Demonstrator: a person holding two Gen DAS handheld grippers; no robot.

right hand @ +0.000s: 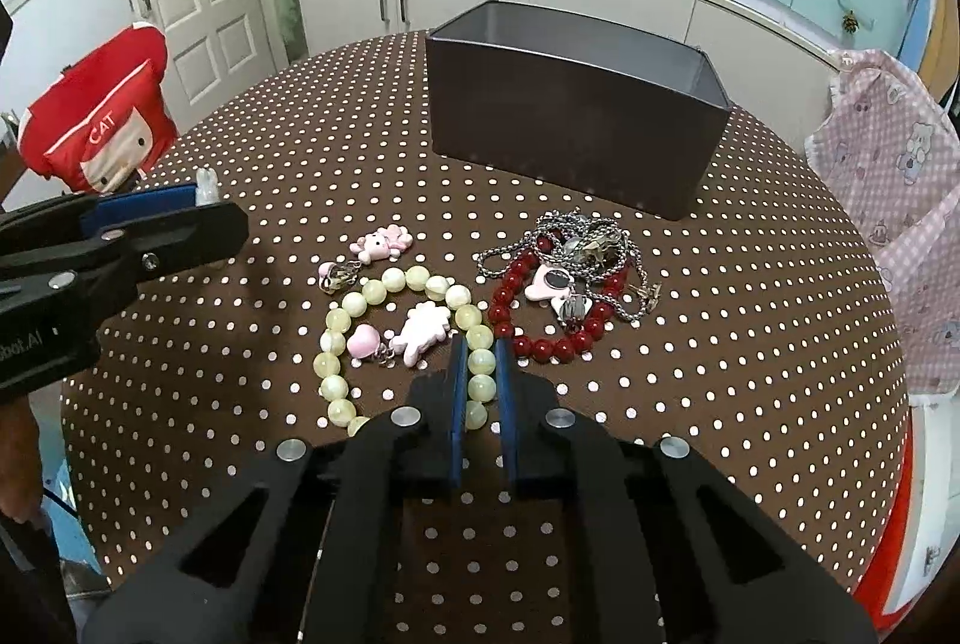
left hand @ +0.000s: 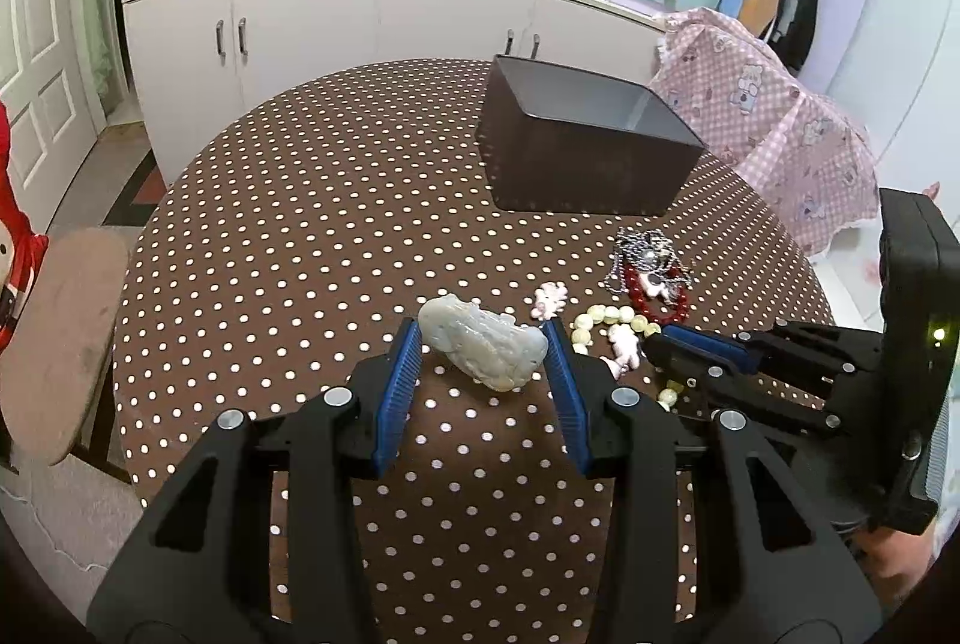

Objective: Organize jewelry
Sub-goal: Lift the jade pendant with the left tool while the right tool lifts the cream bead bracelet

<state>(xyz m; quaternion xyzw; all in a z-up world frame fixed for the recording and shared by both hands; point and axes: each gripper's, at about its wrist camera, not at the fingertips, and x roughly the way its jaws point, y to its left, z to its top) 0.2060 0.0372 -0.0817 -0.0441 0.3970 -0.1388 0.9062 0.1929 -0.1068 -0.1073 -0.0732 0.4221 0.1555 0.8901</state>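
A pale carved jade pendant [left hand: 483, 347] is pinched between the blue pads of the left gripper [left hand: 480, 344], just above the brown dotted tablecloth [left hand: 300, 224]. The right gripper [right hand: 480, 362] is closed tightly on one side of the pale yellow-green bead bracelet [right hand: 384, 284], which lies on the cloth. Beside it are seen pink charms [right hand: 420, 332], a red bead bracelet [right hand: 540, 338] and a tangled silver chain [right hand: 576, 242]. A dark rectangular box [right hand: 570, 104] stands open behind the jewelry
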